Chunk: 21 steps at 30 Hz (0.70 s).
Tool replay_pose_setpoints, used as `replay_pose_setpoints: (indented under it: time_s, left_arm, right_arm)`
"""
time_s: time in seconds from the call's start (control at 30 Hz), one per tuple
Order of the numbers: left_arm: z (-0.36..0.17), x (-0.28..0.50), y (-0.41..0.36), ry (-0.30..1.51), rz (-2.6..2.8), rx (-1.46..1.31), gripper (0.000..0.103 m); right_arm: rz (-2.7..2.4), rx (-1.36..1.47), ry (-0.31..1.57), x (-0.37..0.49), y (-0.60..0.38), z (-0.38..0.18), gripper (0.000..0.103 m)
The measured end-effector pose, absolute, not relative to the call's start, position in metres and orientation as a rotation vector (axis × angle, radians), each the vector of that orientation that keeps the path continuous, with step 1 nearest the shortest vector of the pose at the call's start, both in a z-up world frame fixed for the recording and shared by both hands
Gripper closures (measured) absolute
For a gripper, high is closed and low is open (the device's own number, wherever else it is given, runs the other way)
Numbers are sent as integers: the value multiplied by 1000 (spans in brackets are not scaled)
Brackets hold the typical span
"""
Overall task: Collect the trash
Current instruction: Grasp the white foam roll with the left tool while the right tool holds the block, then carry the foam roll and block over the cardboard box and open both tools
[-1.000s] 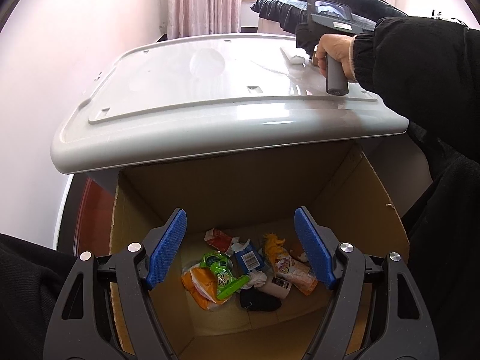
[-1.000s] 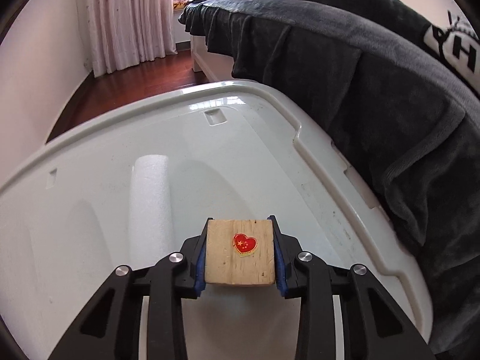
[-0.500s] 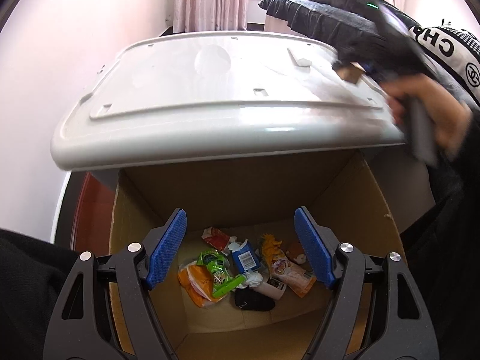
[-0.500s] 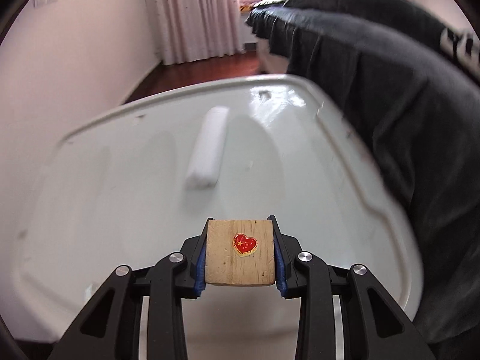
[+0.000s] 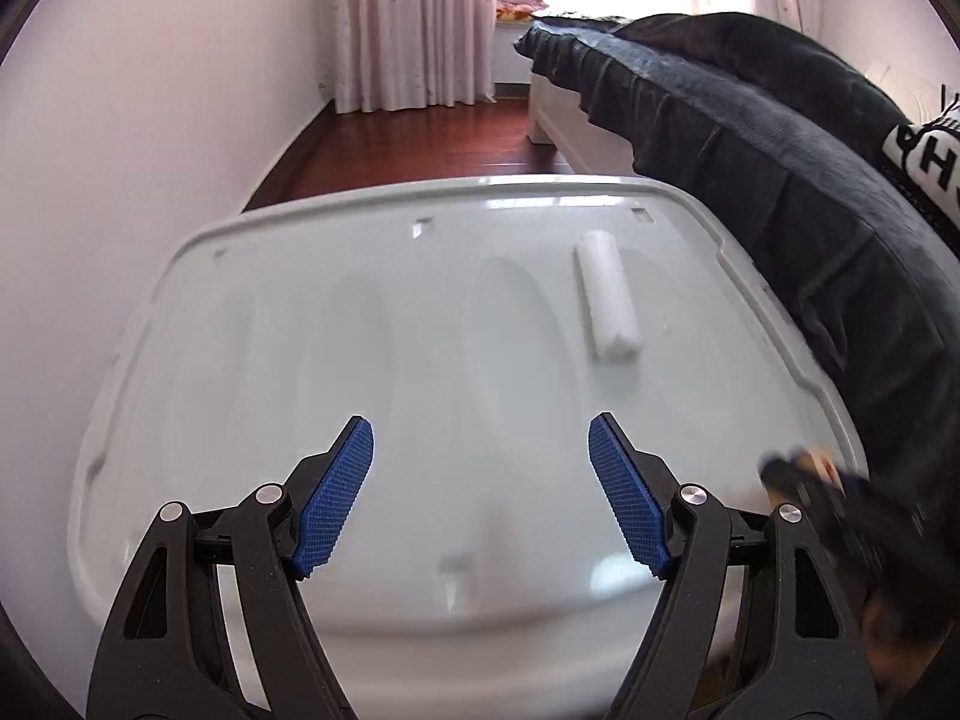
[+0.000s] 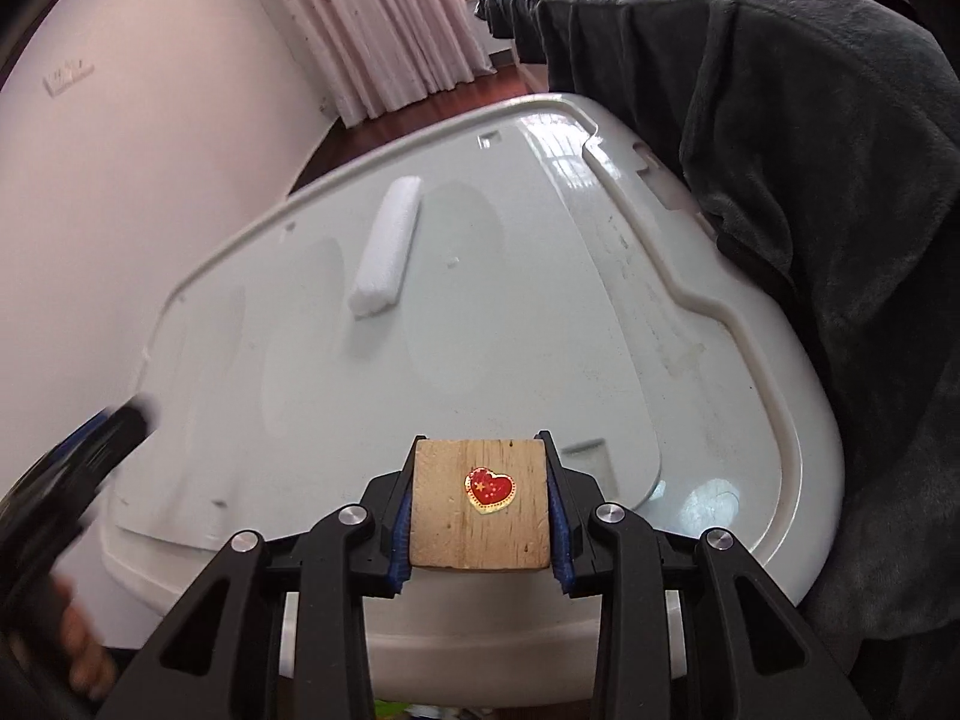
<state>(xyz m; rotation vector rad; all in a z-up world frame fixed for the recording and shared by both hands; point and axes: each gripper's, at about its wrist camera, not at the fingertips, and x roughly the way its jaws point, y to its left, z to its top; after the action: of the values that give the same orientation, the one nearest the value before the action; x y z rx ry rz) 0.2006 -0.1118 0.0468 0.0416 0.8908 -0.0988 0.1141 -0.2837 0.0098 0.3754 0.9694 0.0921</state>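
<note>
My right gripper [image 6: 480, 504] is shut on a wooden block [image 6: 480, 507] with a red heart sticker, held over the near edge of a grey plastic lid [image 6: 480, 312]. It shows blurred at the lower right of the left wrist view [image 5: 810, 474]. A white foam strip [image 6: 387, 246] lies on the lid's far half; it also shows in the left wrist view [image 5: 606, 297]. My left gripper [image 5: 480, 492] is open and empty above the lid [image 5: 390, 360], near its front edge. The cardboard trash box is hidden below the lid.
A bed with a dark blanket [image 5: 810, 210] runs along the lid's right side. A white wall [image 5: 120, 150] is close on the left. Red wooden floor [image 5: 420, 144] and pink curtains [image 5: 414, 24] lie beyond.
My left gripper has risen from over the open cardboard box to above the lid. My right gripper has pulled back toward the lid's near edge with the wooden block.
</note>
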Motion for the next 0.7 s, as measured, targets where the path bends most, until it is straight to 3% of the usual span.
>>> replay_pose_setpoints:
  time_s: [0.5, 0.53, 0.6, 0.7]
  left_arm:
    - [-26, 338, -210, 1031, -62, 110, 32]
    - [-25, 340, -209, 1009, -75, 83, 37]
    - [-23, 341, -209, 990, -102, 52, 68]
    - [-19, 336, -218, 960, -120, 109, 76]
  right_arm:
    - [60, 548, 793, 102, -333, 60, 69]
    - [61, 551, 791, 100, -333, 60, 69]
    - [71, 561, 792, 104, -332, 59, 69]
    - [79, 554, 790, 107, -329, 59, 69]
